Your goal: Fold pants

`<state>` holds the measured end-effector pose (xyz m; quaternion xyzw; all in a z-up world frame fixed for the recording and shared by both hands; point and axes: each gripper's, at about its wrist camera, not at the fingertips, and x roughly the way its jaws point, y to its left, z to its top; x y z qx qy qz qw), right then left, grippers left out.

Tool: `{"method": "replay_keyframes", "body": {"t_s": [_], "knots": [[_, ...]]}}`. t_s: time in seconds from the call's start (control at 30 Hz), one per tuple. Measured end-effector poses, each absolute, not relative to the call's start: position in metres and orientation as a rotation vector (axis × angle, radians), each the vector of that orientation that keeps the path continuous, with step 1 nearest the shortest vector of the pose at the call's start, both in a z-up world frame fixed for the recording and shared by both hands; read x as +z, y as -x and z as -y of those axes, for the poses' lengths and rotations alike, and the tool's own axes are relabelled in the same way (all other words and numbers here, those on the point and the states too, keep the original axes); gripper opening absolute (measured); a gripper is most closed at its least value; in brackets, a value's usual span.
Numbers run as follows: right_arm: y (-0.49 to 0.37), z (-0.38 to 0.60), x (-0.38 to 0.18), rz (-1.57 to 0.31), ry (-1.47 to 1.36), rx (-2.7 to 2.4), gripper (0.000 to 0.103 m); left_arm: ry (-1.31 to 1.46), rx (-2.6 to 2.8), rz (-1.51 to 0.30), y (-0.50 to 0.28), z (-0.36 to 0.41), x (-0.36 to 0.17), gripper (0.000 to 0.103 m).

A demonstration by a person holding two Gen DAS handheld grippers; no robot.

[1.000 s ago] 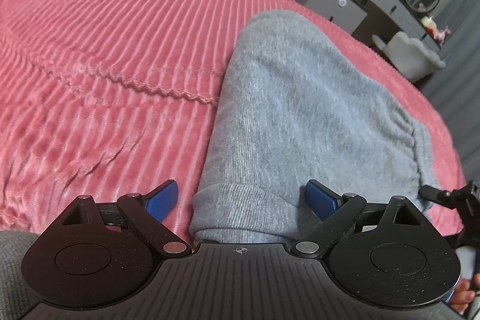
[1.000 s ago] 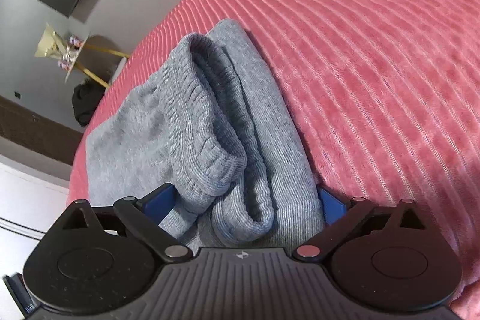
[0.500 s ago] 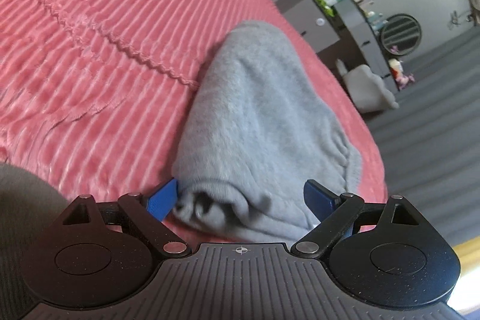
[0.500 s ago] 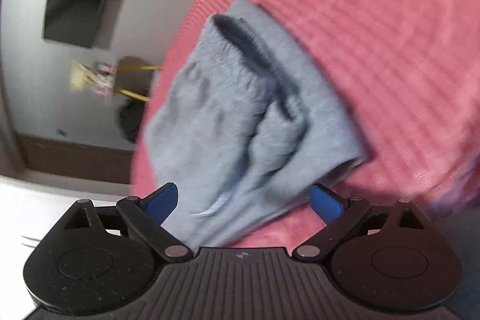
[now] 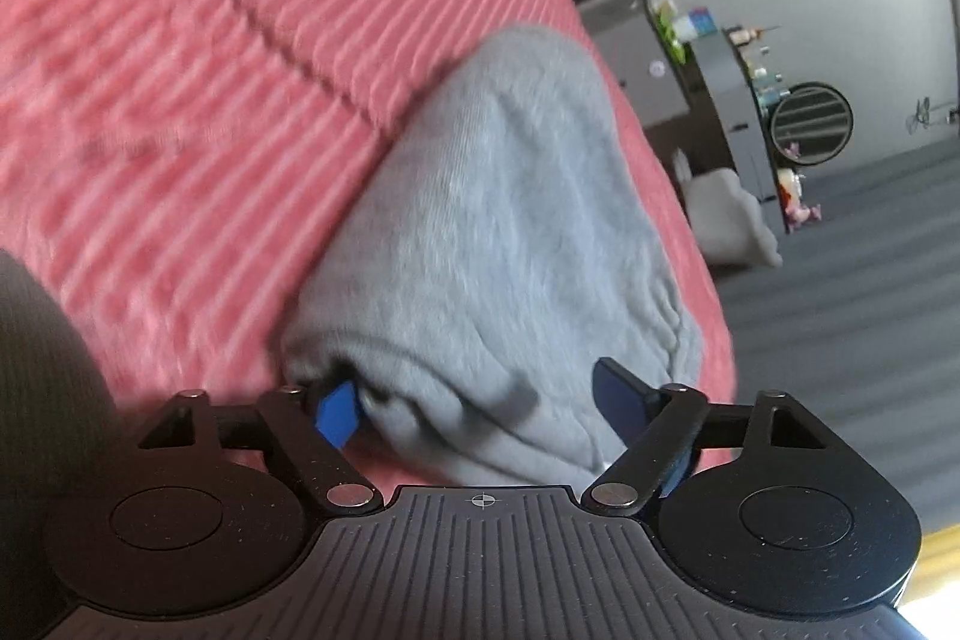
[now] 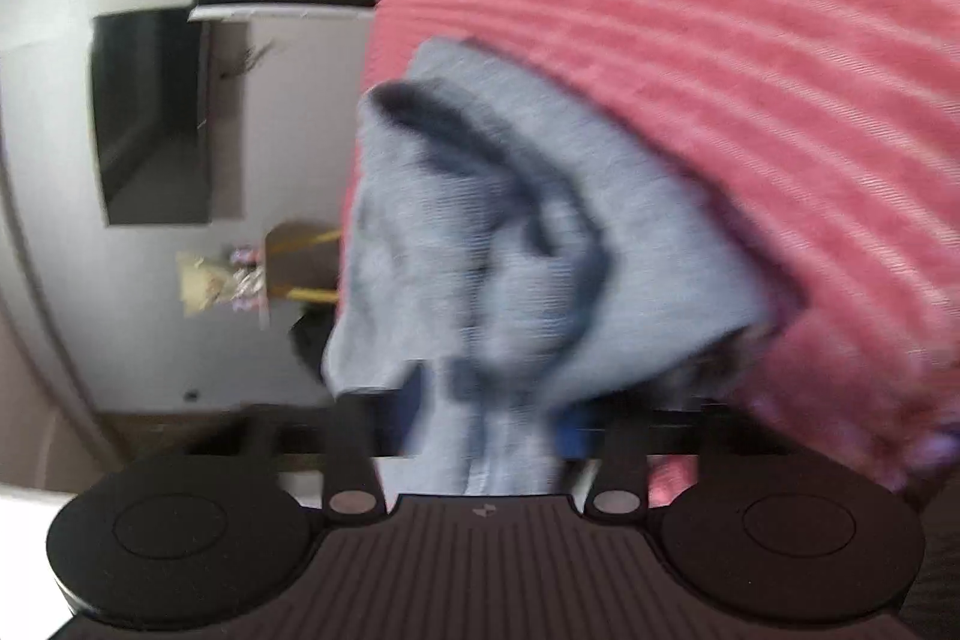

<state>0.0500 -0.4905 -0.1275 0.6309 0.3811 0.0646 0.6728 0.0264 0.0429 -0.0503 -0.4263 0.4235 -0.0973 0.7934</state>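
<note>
Because the gray pants (image 5: 510,244) lie right in front of both tools, the next move turns on where each one bites. In the left wrist view, the bundle stretches away from the left hand-held gripper (image 5: 480,400), long way pointing forward and a bit right, toward the far edge of the bed (image 5: 180,100). Its blue fingers (image 5: 337,409) are spread wide, one at each side of the near rolled end, not squeezing it. The left finger looks like it touches the cloth.

In the right wrist view, the picture is blurry. The right hand-held gripper (image 6: 486,436) looks pressed together on a bunched fold of the pants (image 6: 480,244), and the cloth seems lifted a little off the bed (image 6: 750,40). So I think the right one is nearer to the job, and the left one must close on its end next.

The pants look mostly folded already, near the edge of the bed. The bed has a soft pink ribbed blanket. Past it stands a dresser (image 5: 738,100) with a round mirror (image 5: 811,124), and a dark TV (image 6: 150,118) hangs on the wall.
</note>
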Motion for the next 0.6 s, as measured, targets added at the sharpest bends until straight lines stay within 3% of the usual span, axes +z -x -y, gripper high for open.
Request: {"method": "replay_keyframes", "body": {"t_s": [0.17, 0.3, 0.33, 0.37, 0.43, 0.53, 0.6], "knots": [[-0.06, 0.484, -0.136, -0.843, -1.461, 0.081, 0.044, 0.947, -0.177, -0.899, -0.031, -0.035, -0.054, 0.088], [-0.064, 0.477, -0.139, -0.809, -1.49, 0.084, 0.048, 0.949, -0.165, -0.872, -0.031, -0.039, -0.056, 0.087], [-0.062, 0.478, -0.137, -0.799, -1.533, 0.094, 0.055, 0.962, -0.173, -0.867, -0.029, -0.042, -0.057, 0.086], [-0.058, 0.481, -0.134, -0.747, -1.59, 0.129, 0.077, 0.971, -0.18, -0.855, -0.027, -0.046, -0.058, 0.086], [-0.058, 0.487, -0.119, -0.68, -1.582, 0.18, 0.093, 1.008, -0.176, -0.853, -0.027, -0.051, -0.061, 0.086], [-0.07, 0.484, -0.104, -0.735, -1.418, 0.091, 0.093, 1.026, -0.166, -0.858, -0.029, -0.053, -0.064, 0.086], [-0.077, 0.48, -0.115, -0.79, -1.415, 0.015, 0.085, 1.002, -0.175, -0.86, -0.029, -0.052, -0.063, 0.086]]}}
